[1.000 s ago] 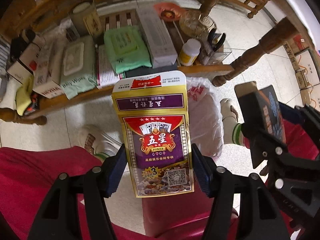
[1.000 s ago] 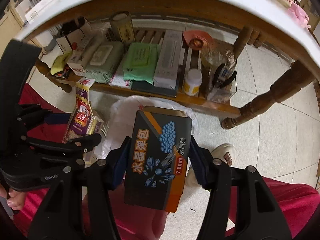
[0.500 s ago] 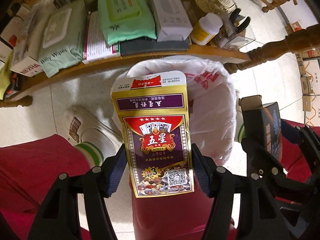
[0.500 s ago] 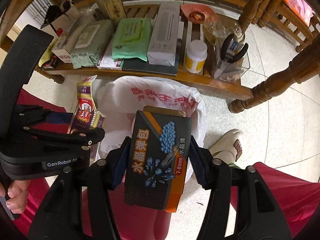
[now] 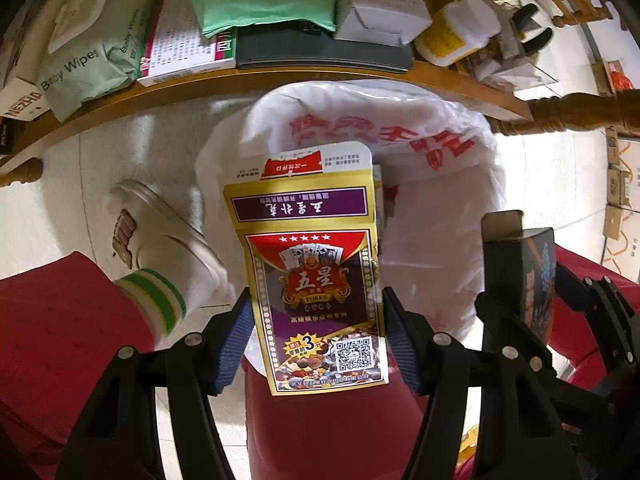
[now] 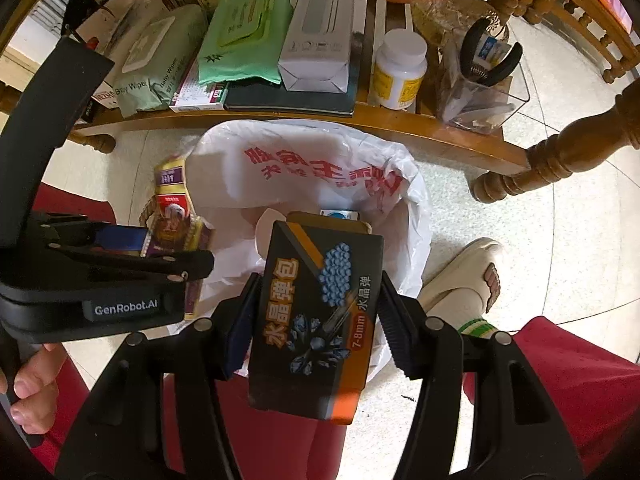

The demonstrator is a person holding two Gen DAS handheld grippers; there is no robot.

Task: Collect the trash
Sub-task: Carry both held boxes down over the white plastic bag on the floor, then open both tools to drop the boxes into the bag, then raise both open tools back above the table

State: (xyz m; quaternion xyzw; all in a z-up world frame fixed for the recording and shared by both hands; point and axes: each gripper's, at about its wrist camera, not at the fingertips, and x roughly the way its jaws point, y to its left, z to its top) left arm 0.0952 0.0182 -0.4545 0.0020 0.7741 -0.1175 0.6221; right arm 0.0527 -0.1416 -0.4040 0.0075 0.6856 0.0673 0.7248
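left wrist view: my left gripper (image 5: pixel 316 332) clamps the poker card box (image 5: pixel 316 280), long axis pointing to 12 o'clock. the white trash bag (image 5: pixel 440 216) opens directly beyond, from 12 to 2 o'clock.

right wrist view: my right gripper (image 6: pixel 316 320) clamps the black water-bead box (image 6: pixel 316 312), long axis toward 12 o'clock, over the bag mouth. both hands seem equally near; release should drop each box in.

A low wooden shelf (image 6: pixel 400 128) carries a Baby Wipes pack (image 6: pixel 160 60), a green wipes pack (image 6: pixel 240 36), a long white box (image 6: pixel 320 28) and a white pill bottle (image 6: pixel 398 68). A clear holder (image 6: pixel 480 96) contains black-handled pliers (image 6: pixel 496 56). The floor (image 6: pixel 560 240) is tiled.
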